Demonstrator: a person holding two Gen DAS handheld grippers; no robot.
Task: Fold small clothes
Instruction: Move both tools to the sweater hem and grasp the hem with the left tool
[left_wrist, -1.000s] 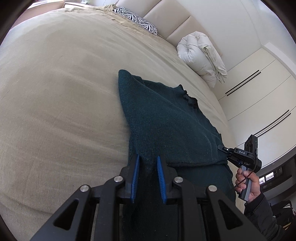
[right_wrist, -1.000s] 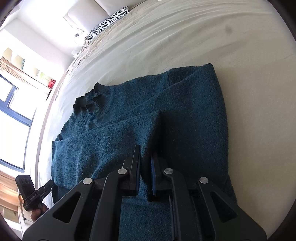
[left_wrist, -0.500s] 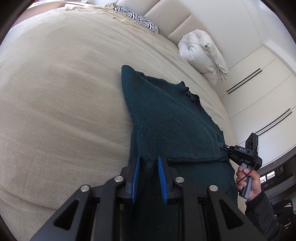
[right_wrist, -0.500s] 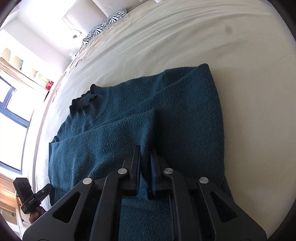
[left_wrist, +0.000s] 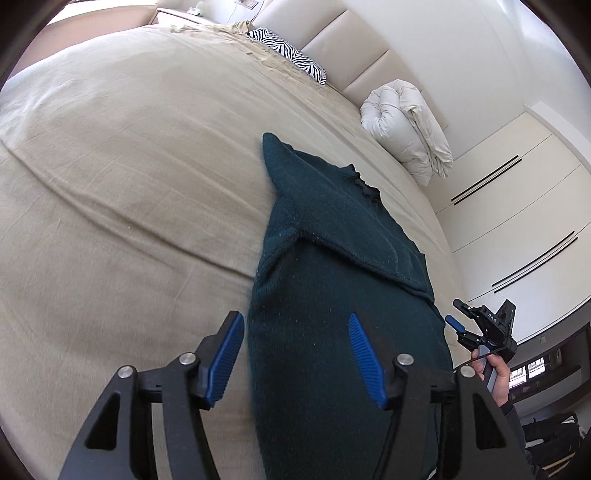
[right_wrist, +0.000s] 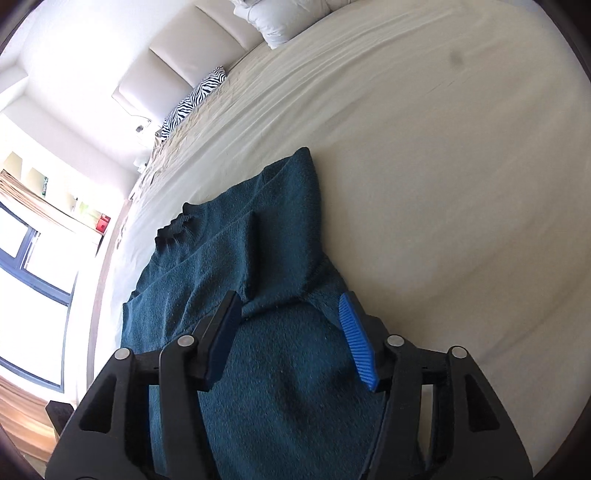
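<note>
A: Where is the dark teal sweater (left_wrist: 332, 280)?

B: Lying on the beige bed (left_wrist: 110, 192), lengthwise toward the headboard, collar end toward the headboard, sleeves folded in over the body, close to the bed's right edge in the left wrist view.

A: And the left gripper (left_wrist: 295, 354)?

B: Just been opening; blue pads (left_wrist: 225, 354) now spread wide above the near end of the sweater, pinching nothing.

A: The right gripper (right_wrist: 291, 332)?

B: Same: just been opening, fingers apart over the knit, nothing pressed between them. Seen also from the left wrist view, held in a hand (left_wrist: 495, 373) beyond the bed's right edge.

A: Anything else on the bed?

B: Zebra-print pillow (left_wrist: 288, 51) and a rolled white duvet (left_wrist: 406, 125) along the headboard edge.
</note>
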